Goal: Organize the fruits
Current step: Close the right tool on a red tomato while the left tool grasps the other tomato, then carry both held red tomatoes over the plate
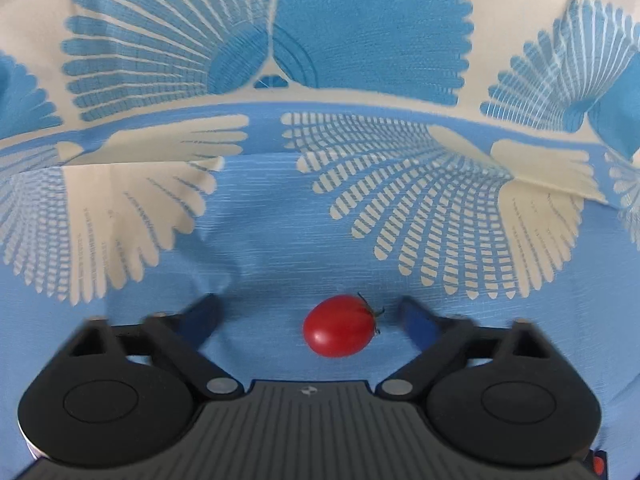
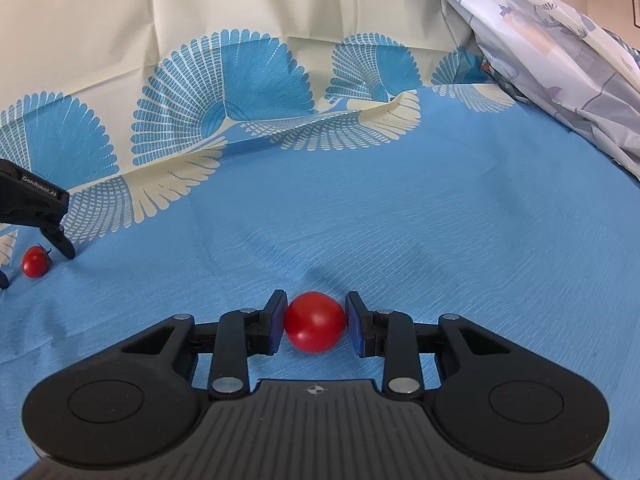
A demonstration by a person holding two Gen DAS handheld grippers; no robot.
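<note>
A red cherry tomato with a green stem (image 1: 340,326) lies on the blue cloth between the wide-open fingers of my left gripper (image 1: 310,314), nearer the right finger and touching neither. The same tomato (image 2: 35,262) and the left gripper (image 2: 38,268) show at the far left of the right wrist view. My right gripper (image 2: 315,322) is shut on a second red cherry tomato (image 2: 315,322); both blue pads (image 2: 277,322) press its sides, low over the cloth.
A blue cloth with cream and blue fan patterns (image 2: 440,208) covers the surface and rises as a backdrop (image 1: 320,40) behind. A crumpled pale printed sheet (image 2: 560,40) lies at the far right.
</note>
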